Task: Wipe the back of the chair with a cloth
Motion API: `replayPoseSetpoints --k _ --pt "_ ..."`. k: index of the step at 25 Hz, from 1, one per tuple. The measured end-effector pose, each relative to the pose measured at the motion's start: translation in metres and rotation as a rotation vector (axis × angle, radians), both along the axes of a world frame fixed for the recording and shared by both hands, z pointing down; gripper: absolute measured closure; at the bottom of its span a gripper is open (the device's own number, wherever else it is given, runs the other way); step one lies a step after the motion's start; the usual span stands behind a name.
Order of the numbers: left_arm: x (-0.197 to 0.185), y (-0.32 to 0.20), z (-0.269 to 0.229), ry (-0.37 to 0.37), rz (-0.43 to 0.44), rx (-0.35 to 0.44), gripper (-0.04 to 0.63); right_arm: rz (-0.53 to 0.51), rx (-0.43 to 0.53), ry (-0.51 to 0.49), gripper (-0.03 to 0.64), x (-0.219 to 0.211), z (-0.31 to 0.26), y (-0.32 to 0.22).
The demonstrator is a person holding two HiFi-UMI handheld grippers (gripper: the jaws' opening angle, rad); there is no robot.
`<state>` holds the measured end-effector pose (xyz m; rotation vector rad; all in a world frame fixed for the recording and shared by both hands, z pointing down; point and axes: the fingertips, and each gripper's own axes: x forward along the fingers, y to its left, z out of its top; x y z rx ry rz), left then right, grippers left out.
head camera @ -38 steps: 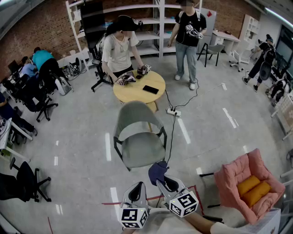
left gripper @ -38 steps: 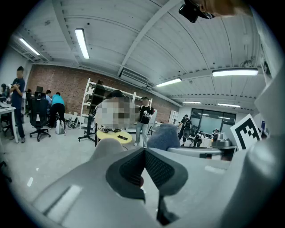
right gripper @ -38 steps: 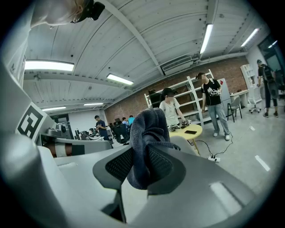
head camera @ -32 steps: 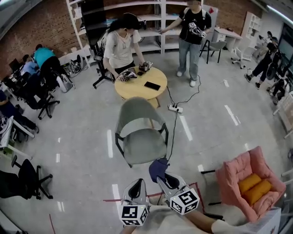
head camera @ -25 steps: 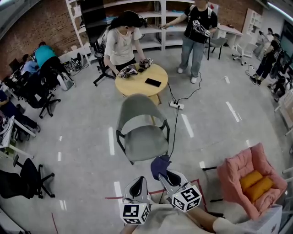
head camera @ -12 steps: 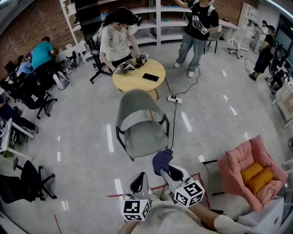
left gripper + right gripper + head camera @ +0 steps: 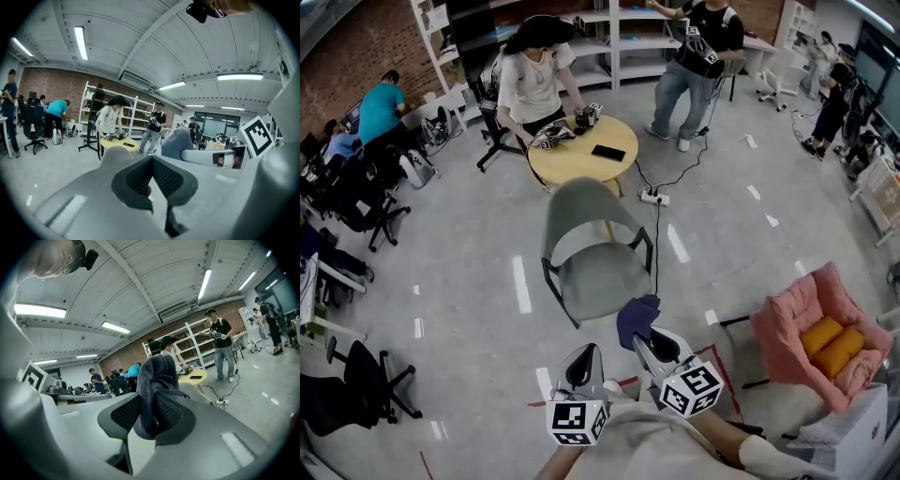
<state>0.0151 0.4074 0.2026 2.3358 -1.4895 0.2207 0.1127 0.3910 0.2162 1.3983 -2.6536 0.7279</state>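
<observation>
**First:** Grey polished floor (image 7: 459, 281) fills most of the head view, with shelving and a brick wall along the top edge. Where is the chair set?

**Second:** The chair (image 7: 595, 253) is set at the centre of the frame. Its seat is turned toward the lower edge and its back toward the round yellow table (image 7: 581, 155) above it. The back is thus the part kept farthest from the grippers, so it is judged that a reach across the seat will be needed.

**First:** How is the cloth held?

**Second:** The dark blue cloth (image 7: 157, 380) is pinched between the jaws of the right gripper (image 7: 652, 345), which are closed on it. Most of it is bunched above the tips, probably so that a soft pad is presented to the chair. In the head view the cloth (image 7: 637, 317) is seen just below the seat's front edge, and no contact with the chair can be made out.

**First:** And the other gripper?

**Second:** The left gripper (image 7: 583, 364) is kept low in the frame beside the right one. Its jaws are brought together with nothing between them, and it is judged to be held in reserve.
</observation>
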Motion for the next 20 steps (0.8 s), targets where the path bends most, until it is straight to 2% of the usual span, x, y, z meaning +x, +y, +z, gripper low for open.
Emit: replayPoseSetpoints --k 10,15,20 --pt "-0.017 -0.041 -0.001 0.011 0.002 -0.007 0.595 0.018 -0.008 0.006 0.505 -0.011 0.001 -0.04" --pt "-0.012 -0.089 0.007 -0.009 0.001 -0.013 0.595 0.011 -0.027 -0.007 0.505 -0.006 0.018 -0.089" --pt "0.0 -0.149 0.017 -0.019 0.001 -0.038 0.595 -0.013 -0.027 0.021 0.506 0.002 0.028 -0.145"
